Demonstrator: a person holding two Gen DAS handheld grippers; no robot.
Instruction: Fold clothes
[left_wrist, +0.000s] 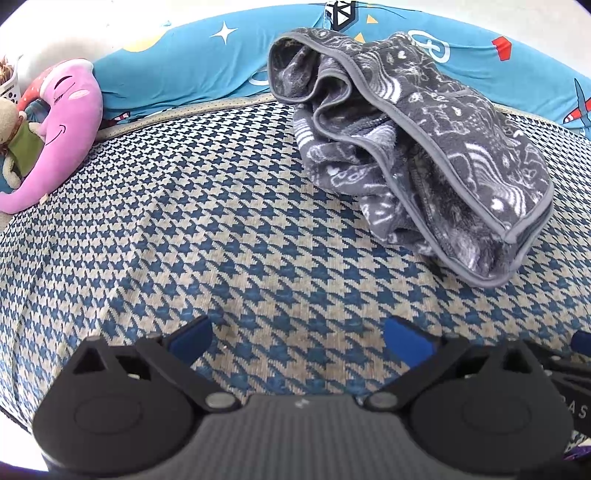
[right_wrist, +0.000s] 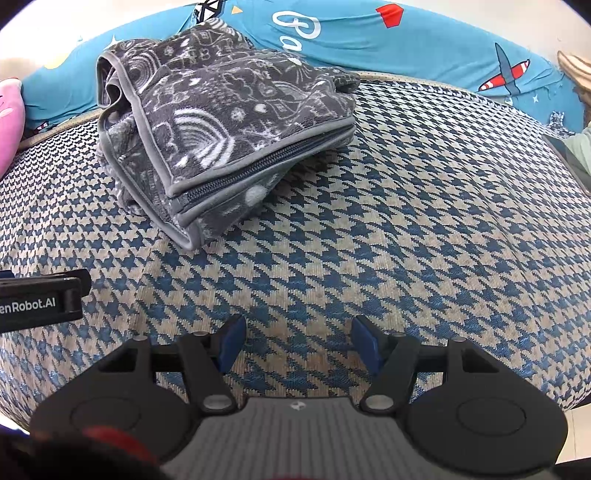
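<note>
We see our left gripper and right gripper at bottom centre, jaws wide, empty, above woven houndstooth cushion. Folded fleecy grey garment lies upper right; only the right view shows its zipper.

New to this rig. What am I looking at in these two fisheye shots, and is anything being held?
There is no robot arm here: a person carries a two-finger gripper in each hand, and each gripper has a fisheye camera looking forward along its fingers. One picture comes from the left gripper, the other from the right gripper. The black shapes with blue pads at the bottom of each picture are that gripper's own fingers.

Both grippers are open, with only bare fabric showing between the fingers, so nothing is held.

The surface is a houndstooth cushion. On it lies a grey patterned fleece garment with a zip, already folded into a bundle. Behind it runs a teal printed cushion. A pink plush toy sits at the left in the left view.
</note>
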